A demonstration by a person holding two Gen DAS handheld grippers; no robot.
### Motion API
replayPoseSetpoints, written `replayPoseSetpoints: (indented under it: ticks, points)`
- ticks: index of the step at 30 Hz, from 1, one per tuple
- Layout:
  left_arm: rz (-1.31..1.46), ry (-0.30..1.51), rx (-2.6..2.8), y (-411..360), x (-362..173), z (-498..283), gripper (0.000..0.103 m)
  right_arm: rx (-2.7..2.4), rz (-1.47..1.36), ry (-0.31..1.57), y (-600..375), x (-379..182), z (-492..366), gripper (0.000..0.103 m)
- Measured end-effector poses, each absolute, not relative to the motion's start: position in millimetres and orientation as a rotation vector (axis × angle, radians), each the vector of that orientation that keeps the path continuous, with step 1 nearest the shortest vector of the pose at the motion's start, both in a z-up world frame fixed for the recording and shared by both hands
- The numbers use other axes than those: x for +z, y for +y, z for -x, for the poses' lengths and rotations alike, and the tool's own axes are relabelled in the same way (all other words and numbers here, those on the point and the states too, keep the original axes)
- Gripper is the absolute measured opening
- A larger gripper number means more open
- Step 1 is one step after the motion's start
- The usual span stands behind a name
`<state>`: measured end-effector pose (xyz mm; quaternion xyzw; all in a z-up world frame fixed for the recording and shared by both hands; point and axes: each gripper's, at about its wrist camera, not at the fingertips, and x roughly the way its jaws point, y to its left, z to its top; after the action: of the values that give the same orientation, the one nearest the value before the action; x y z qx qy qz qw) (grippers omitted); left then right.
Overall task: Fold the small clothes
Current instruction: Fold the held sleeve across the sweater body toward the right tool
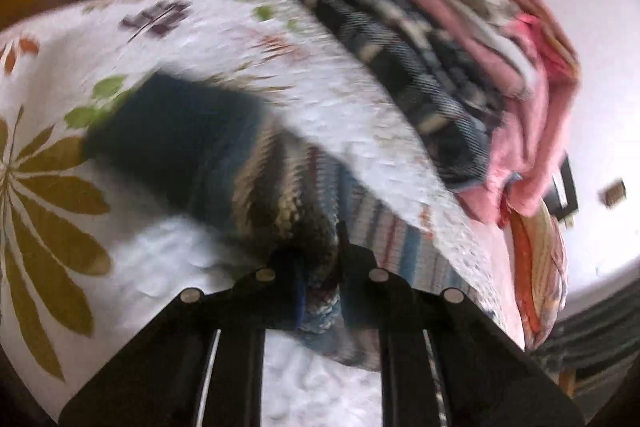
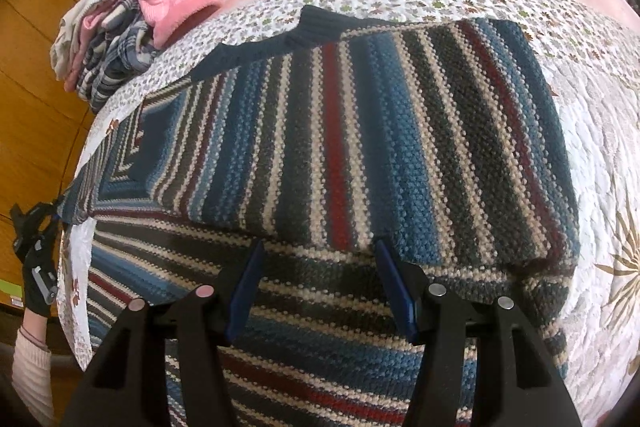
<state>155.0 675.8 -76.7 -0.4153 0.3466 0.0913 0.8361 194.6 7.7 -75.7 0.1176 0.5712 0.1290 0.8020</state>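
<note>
Left wrist view, blurred: left gripper (image 1: 316,279) has its fingers closed on a bunched end of the striped knit sweater (image 1: 256,179), apparently a sleeve, raised over the floral quilt (image 1: 72,187) on the bed. Stack of clothes (image 1: 440,67) lies behind.

Right wrist view: right gripper (image 2: 320,291) hovers over the sweater's body (image 2: 400,147), fingers wide, holding nothing. Sweater spread flat on the quilt (image 2: 600,187).

Judgement: sleeve fold in hand. Next calls for laying the sleeve across the body, flat, then releasing.
</note>
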Motion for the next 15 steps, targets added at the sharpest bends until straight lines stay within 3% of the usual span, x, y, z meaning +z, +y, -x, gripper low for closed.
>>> replayPoseSetpoints:
  ticks: [6, 15]
  points:
    - [0.754, 0.692, 0.024, 598.1, -30.0, -167.7, 0.011, 0.293, -0.246, 1.210, 7.1, -67.8, -187.9, 0.058]
    - [0.663, 0.668, -0.182, 464.3, -4.5, -185.7, 0.011, 0.304, -0.238, 1.187, -2.2, -60.0, -179.7, 0.058]
